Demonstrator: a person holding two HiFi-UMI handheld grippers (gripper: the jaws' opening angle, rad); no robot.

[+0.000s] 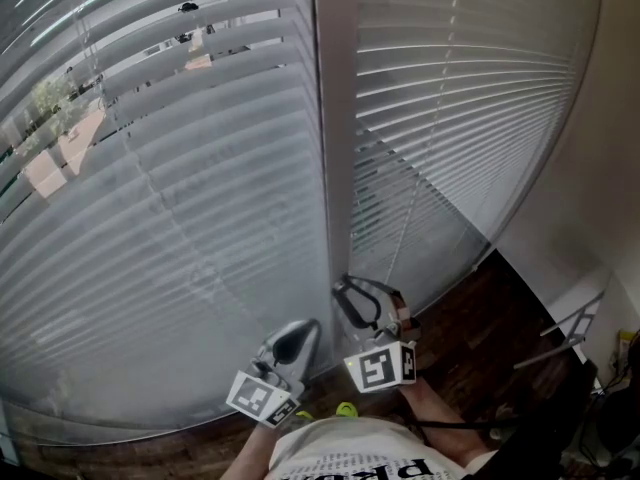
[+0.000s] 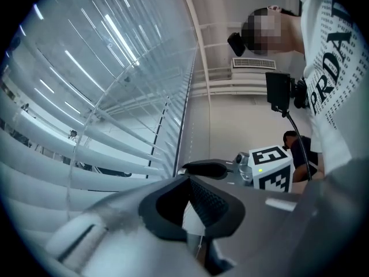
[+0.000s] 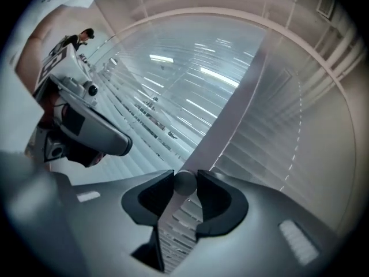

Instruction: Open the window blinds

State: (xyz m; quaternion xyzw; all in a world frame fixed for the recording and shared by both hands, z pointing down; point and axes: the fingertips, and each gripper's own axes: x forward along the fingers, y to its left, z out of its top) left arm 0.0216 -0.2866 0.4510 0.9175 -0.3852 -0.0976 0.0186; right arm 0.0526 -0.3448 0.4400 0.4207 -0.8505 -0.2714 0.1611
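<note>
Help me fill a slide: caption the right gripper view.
Right claw closed on a round grey knob, in front of the mullion between two window blinds.

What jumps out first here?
The left blind fills the head view's left, its upper slats tilted open on daylight; the right blind, past the frame, is shut. In their own views, the right tongs grip a round wand and the left tongs pinch a white tassel.
</note>
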